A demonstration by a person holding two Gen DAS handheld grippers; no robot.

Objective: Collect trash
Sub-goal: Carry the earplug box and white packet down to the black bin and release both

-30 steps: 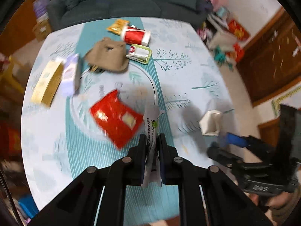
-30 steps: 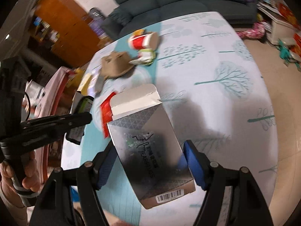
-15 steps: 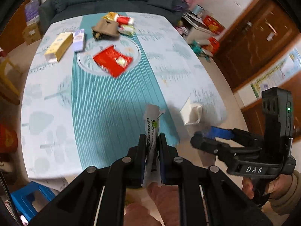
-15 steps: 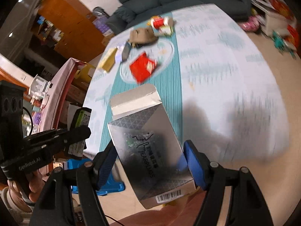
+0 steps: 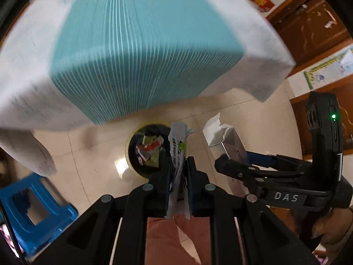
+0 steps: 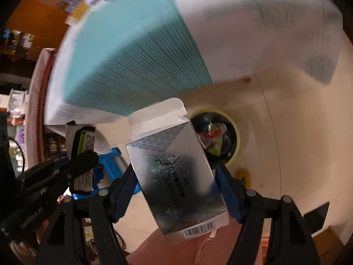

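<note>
Left wrist: left hand-held gripper (image 5: 178,172) clamps a crumpled white wrapper (image 5: 177,145) with green print, above the bin (image 5: 145,150) on the floor.

Right wrist: right hand-held gripper (image 6: 176,183) grips a silver earplug box (image 6: 176,170), flap open, beside the bin (image 6: 222,137).

A table (image 5: 33,50) covered in a white cloth with a teal striped band (image 5: 141,50) fills the upper part of both views. Below it lies a pale glossy tiled floor (image 5: 260,119). A blue plastic stool (image 5: 33,216) stands at the lower left. Brown wooden cabinets (image 5: 308,28) line the wall at right, beside a poster (image 5: 326,68).
</note>
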